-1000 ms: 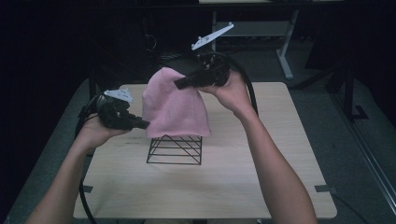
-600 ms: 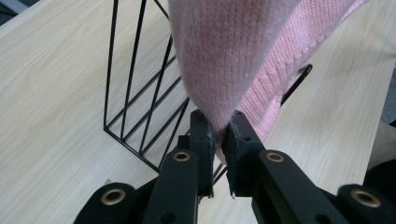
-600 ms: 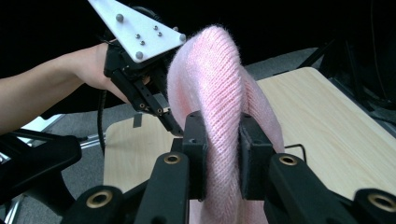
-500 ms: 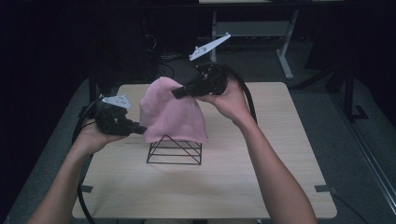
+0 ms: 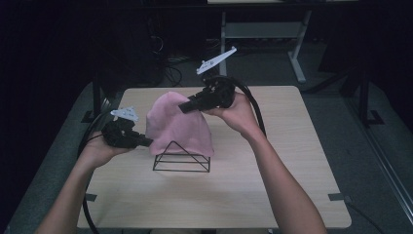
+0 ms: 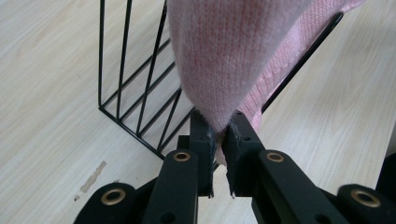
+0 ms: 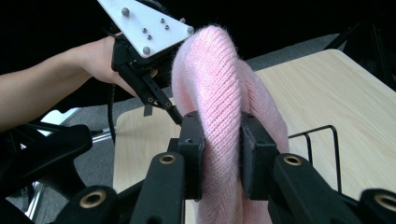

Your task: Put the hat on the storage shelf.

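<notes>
- Here, the pink knitted hat hangs over the black wire rack near the middle of the table, its lower edge draped across the rack's top and its crown held up above it.
- In the left gripper view the hat drops in a fold between the rack's bars; in the right gripper view its knit bulges up between the jaws, with the rack behind.
- The left gripper is clenched on the hat's lower left edge, just beside the rack; its own view shows only a thin pinch of fabric caught at the very tips of the jaws.
- The right gripper grasps the hat near its top, with a thick roll of knit squeezed between its jaws.
- Judging by this, the hat is being drawn over or off the rack, and the two grips pull in different directions.
- The left hold looks the weaker one: with so little fabric in it, a firm pull could let the edge slip out and the hat fall askew.
- The knit could also snag on a wire corner, and pulling then might stretch the hat.
- The rack looks light, so a sideways tug through the hat might drag or tip it on the smooth table.
- Each cable trails close to the work, and could catch the table edge.
</notes>
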